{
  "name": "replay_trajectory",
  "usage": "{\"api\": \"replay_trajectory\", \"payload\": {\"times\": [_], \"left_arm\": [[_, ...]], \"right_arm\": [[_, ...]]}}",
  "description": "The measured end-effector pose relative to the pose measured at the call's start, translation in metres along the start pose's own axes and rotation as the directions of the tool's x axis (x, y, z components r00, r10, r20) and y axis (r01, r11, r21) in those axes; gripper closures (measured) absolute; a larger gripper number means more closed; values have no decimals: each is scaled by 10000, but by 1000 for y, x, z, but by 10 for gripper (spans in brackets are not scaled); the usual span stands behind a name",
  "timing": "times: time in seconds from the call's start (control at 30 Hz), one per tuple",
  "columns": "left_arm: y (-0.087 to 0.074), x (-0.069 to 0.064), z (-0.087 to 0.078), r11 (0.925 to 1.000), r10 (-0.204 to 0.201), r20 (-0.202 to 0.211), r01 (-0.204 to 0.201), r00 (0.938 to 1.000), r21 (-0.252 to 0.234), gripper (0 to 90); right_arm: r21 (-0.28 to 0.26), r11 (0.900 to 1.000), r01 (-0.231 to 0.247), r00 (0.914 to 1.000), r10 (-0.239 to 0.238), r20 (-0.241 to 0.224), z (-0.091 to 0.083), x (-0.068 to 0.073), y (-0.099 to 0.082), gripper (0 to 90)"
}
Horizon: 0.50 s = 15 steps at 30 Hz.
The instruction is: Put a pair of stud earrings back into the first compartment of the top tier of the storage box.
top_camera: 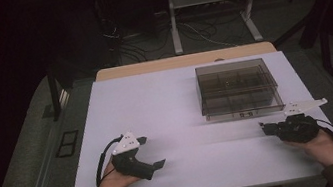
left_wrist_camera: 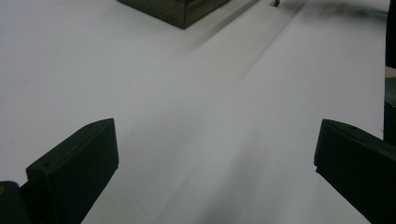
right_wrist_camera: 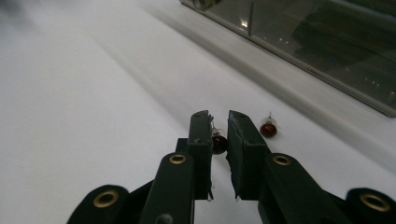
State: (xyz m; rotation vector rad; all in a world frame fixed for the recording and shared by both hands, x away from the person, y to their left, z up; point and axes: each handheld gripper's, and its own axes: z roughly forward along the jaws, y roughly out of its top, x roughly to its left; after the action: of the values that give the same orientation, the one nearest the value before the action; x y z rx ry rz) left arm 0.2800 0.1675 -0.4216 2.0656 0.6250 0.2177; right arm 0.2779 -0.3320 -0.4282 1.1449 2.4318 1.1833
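Right gripper point(right_wrist_camera: 219, 135) is lying low on the white tabletop point(top_camera: 167, 113), jaws pulled in to a narrow gap. A small dark red round earring with a thin metal post point(right_wrist_camera: 218, 143) is sitting in that gap, between the two black pads and near their tips. Left pad looks to be touching it; contact on the right pad I cannot tell, a sliver of gap is showing there.

A second small dark red round earring with a metal post point(right_wrist_camera: 268, 128) is lying on the table just outside the right jaw, beside its tip, untouched.

A smoky transparent plastic compartment box with its lid shut point(right_wrist_camera: 317, 42) is sitting ahead of the jaws and off to their right, its near wall running diagonally past the tips. In the high view the same box point(top_camera: 237, 87) is sitting just beyond the right gripper point(top_camera: 264, 128).

Left gripper point(left_wrist_camera: 215, 144) is resting well apart from all of this, jaws standing wide with nothing but bare table between them. The box's corner point(left_wrist_camera: 180, 9) is showing far ahead of its jaws, left of centre. In the high view the left gripper point(top_camera: 149, 152) is held in the person's left hand point(top_camera: 115, 180), the right hand point(top_camera: 322, 145) wrapping the other one.
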Motion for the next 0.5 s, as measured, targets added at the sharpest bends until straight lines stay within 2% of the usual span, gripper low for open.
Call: {"api": "replay_trajectory", "payload": {"times": [0.5], "left_arm": [[0, 0, 0, 10000, -33, 13, 33, 10000, -36, 0]], "right_arm": [[-399, 9987, 316, 9971, -343, -676, -8, 13, 16, 786]]}}
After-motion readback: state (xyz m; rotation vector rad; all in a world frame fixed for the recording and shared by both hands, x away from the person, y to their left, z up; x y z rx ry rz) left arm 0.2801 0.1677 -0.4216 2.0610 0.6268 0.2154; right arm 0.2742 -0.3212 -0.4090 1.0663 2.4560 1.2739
